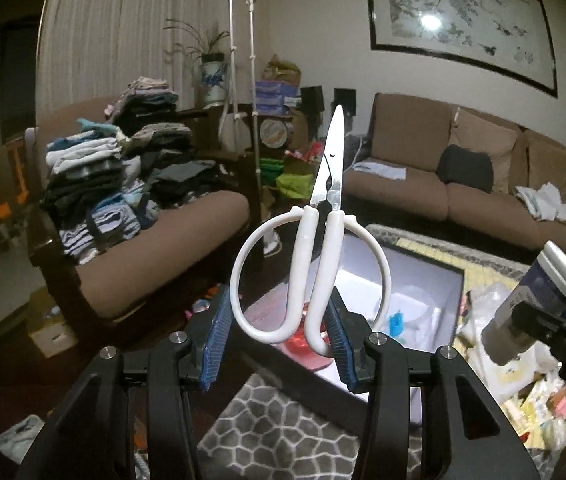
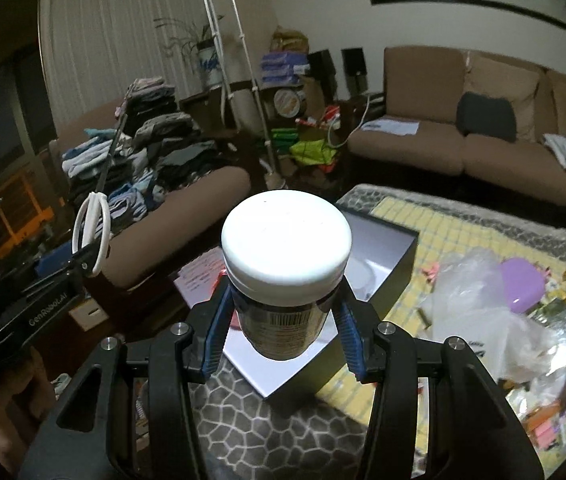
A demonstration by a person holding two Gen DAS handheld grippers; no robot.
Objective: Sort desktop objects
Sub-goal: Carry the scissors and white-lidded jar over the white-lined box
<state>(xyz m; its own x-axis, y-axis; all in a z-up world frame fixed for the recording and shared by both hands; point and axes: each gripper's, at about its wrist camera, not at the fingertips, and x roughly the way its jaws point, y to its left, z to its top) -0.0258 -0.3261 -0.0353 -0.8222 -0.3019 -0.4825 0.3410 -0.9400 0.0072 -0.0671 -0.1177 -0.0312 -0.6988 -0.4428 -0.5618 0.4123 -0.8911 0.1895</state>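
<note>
White-handled scissors (image 1: 315, 264) stand upright between the blue pads of my left gripper (image 1: 279, 320), which is shut on their handle loops, blades pointing up. From the right wrist view the same scissors (image 2: 93, 236) show at the left in that gripper (image 2: 79, 260). My right gripper (image 2: 283, 320) is shut on a gold-brown bottle with a white cap (image 2: 287, 248), held over the open box (image 2: 399, 256). In the left wrist view that bottle (image 1: 531, 304) shows at the right edge. The open dark box with a white inside (image 1: 415, 280) lies below both grippers.
The table carries a yellow checked mat (image 2: 455, 240), a grey patterned cloth (image 2: 267, 432), crumpled plastic bags (image 2: 479, 300), a purple case (image 2: 523, 284) and small clutter. A bench with stacked clothes (image 1: 123, 184) stands left, a brown sofa (image 1: 463, 184) behind.
</note>
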